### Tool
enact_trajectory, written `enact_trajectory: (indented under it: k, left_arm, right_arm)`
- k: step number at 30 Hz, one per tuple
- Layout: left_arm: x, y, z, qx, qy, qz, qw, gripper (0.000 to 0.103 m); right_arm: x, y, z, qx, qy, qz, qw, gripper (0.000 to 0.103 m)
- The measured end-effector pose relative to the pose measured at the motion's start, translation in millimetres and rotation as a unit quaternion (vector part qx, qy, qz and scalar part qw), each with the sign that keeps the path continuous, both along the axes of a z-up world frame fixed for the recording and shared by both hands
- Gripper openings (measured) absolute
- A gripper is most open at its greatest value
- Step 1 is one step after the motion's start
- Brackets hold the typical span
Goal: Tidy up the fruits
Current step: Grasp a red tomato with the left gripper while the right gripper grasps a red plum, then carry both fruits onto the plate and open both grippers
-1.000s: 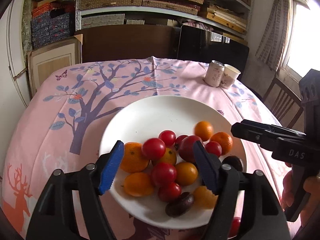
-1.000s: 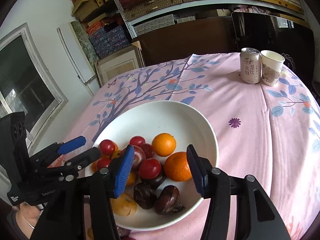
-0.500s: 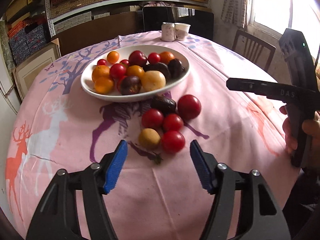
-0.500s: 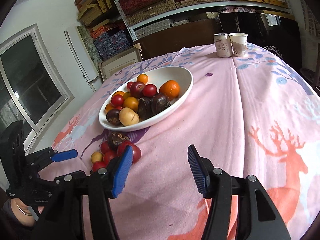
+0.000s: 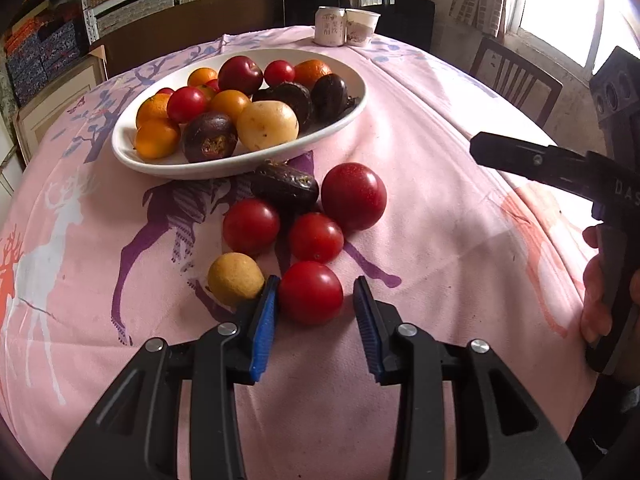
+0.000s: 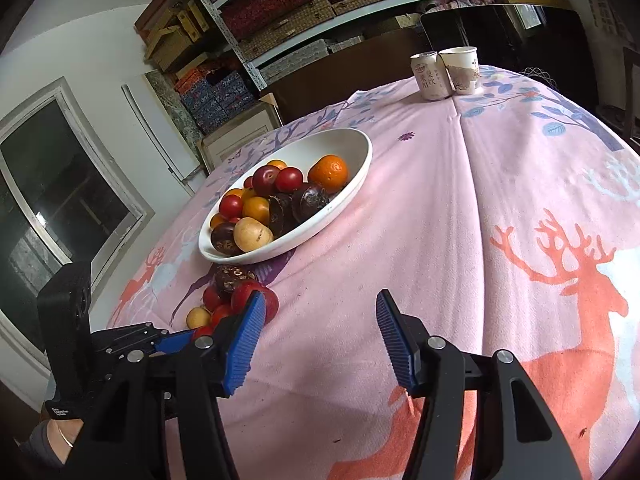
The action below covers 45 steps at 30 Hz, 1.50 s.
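My left gripper reaches down to the pink cloth, its blue pads on either side of a red tomato. The jaws are closing; the left pad is at the tomato's skin and a small gap shows at the right pad. Beside it lie a yellow fruit, two more tomatoes, a large red fruit and a dark passion fruit. Behind them stands a white bowl full of mixed fruit. My right gripper hovers open over bare cloth, right of the loose fruit, with nothing between its fingers.
A drink can and a paper cup stand at the table's far edge. A wooden chair is at the right side. Shelves with boxes fill the back wall. A hand holds the right gripper's handle.
Both grippers pulled back from above the bowl. The left one then dropped toward the loose fruit and narrowed its jaws around the nearest red tomato. The right gripper has stayed open.
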<state>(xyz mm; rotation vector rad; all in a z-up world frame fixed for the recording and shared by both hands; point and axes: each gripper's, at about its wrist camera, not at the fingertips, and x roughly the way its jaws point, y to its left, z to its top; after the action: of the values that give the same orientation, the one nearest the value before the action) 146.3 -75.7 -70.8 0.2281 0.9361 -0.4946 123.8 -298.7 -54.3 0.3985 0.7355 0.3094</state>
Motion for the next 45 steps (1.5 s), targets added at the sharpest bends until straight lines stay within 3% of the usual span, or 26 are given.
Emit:
enact_trajectory:
  k: [1, 2, 6, 10, 18, 19, 21, 26, 30, 38, 45]
  left_arm:
    - [-0.4, -1.1, -0.2, 0.003, -0.001, -0.001, 1.0, 0.037]
    - [-0.8, -1.3, 0.4, 0.004, -0.004, 0.0, 1.0, 0.029]
    - [-8.5, 10.6, 10.6, -0.037, -0.024, 0.009, 0.999, 0.029]
    - [-19.3, 36.1, 20.0, -0.083, -0.05, 0.047, 0.9942, 0.029]
    - [-20.7, 46.9, 23.2, -0.099, -0.057, 0.066, 0.9913, 0.029]
    - [-19.8, 48.0, 22.4, -0.101, -0.054, 0.066, 0.9912, 0.029]
    - [-18.8, 50.1, 21.7, -0.106, -0.049, 0.067, 0.9909, 0.029]
    - [-21.4, 53.0, 22.8, -0.116, -0.054, 0.067, 0.9895, 0.029]
    - [-21.6, 53.5, 31.0, -0.128, -0.057, 0.055, 0.9886, 0.029]
    - [49.2, 49.8, 85.9, -0.113, -0.096, 0.063, 0.9869, 0.029]
    - [138.3, 29.3, 83.4, -0.082, -0.074, 0.087, 0.9901, 0.029]
  right_arm:
    - [-0.3, -0.5, -0.3, 0.002, 0.0, 0.0, 1.0, 0.058]
    - [-0.2, -1.2, -0.9, 0.005, 0.002, -0.001, 1.0, 0.058]
    - [1.3, 2.8, -0.8, -0.003, 0.005, 0.01, 1.0, 0.058]
    - [3.0, 28.2, 2.7, -0.046, 0.005, 0.055, 0.997, 0.058]
    - [37.7, 83.9, -3.4, -0.089, 0.045, 0.095, 0.991, 0.058]
    - [43.0, 87.0, -6.3, -0.091, 0.055, 0.095, 0.99, 0.05]
    - [50.4, 88.7, -12.4, -0.075, 0.07, 0.101, 0.99, 0.039]
    - [43.0, 81.6, -7.2, -0.065, 0.058, 0.091, 0.992, 0.038]
    - [31.4, 65.8, 18.8, -0.047, 0.025, 0.092, 0.994, 0.038]
    - [83.6, 40.3, 79.5, -0.049, -0.007, 0.073, 0.996, 0.038]
    - [169.7, 38.4, 69.6, -0.043, 0.025, 0.04, 0.998, 0.038]
